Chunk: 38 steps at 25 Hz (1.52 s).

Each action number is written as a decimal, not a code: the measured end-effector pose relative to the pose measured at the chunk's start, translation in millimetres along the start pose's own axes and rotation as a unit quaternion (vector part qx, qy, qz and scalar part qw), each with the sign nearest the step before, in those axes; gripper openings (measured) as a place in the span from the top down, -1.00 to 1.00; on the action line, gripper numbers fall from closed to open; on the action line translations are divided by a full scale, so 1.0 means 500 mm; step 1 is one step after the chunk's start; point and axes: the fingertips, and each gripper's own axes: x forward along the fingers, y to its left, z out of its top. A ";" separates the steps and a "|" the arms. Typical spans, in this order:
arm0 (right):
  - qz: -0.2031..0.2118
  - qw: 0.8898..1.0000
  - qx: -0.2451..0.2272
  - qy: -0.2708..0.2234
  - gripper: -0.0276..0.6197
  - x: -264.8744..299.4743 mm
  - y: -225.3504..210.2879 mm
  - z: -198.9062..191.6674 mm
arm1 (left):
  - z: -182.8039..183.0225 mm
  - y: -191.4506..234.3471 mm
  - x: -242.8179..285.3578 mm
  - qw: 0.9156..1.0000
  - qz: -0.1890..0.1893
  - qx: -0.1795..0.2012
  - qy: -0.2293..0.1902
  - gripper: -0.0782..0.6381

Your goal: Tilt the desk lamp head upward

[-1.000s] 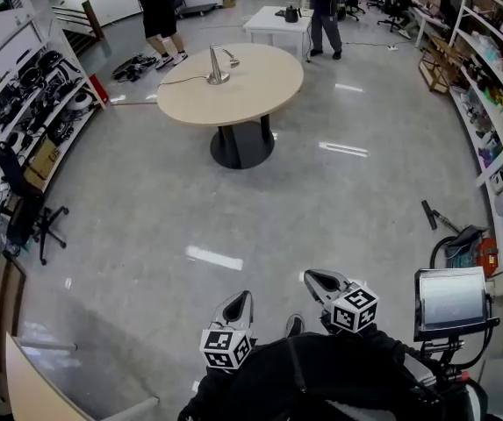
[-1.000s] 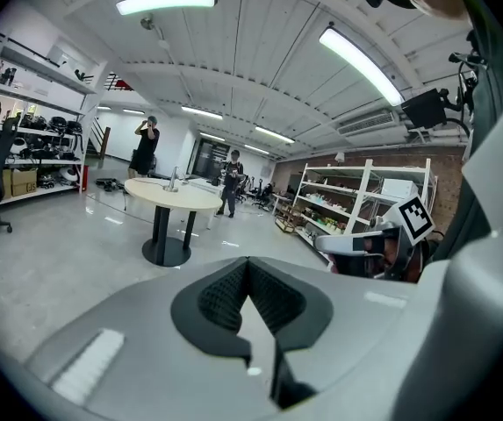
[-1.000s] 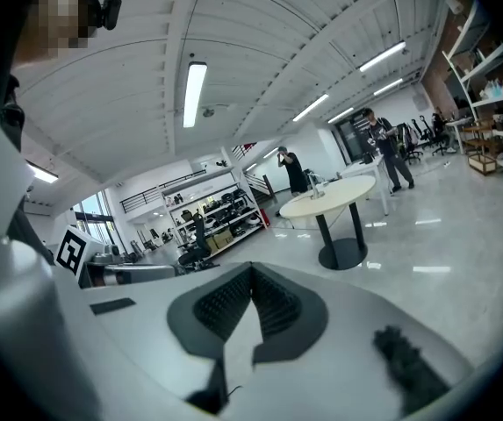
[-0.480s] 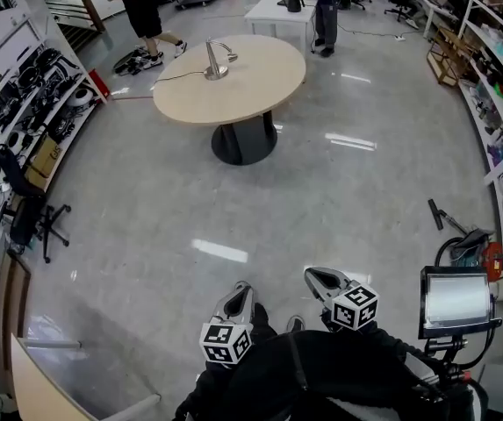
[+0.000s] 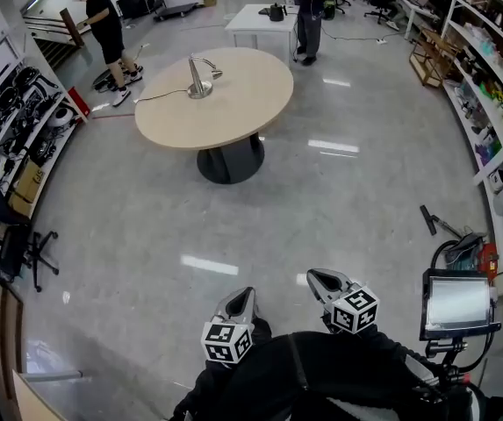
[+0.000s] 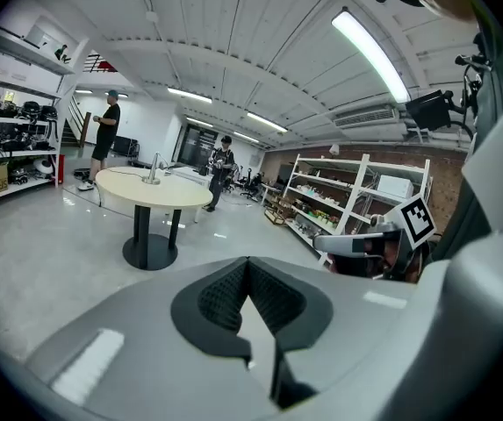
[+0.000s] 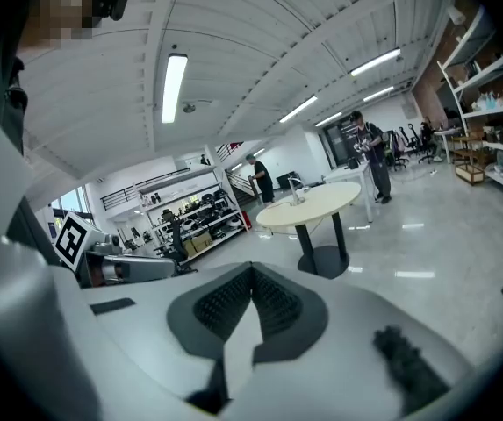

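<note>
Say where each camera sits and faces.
Head view: on the head, steeply down over floor to round table and desk lamp; left gripper, right gripper, dark torso below.
Left gripper view: on left gripper, along shut jaws toward table; right gripper at right.
Right gripper view: on right gripper, along shut jaws toward table; left gripper at left.
Shared: all show table and lamp.

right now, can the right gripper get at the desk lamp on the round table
Probably not yet. The right gripper is held close to the body, while the desk lamp stands on the round table across open floor. Nothing blocks the way.
</note>
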 end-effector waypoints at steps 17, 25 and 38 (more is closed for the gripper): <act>-0.017 0.999 -0.026 0.019 0.93 0.372 0.045 0.142 | 0.164 0.363 0.087 0.999 -0.018 -0.029 -0.004 0.76; -0.029 0.999 0.028 0.028 0.93 0.450 0.008 0.150 | 0.174 0.444 0.116 0.998 -0.010 -0.056 0.001 0.76; 0.030 0.999 0.022 0.026 0.93 0.632 -0.147 0.279 | 0.305 0.541 0.293 0.997 0.047 -0.056 -0.004 0.76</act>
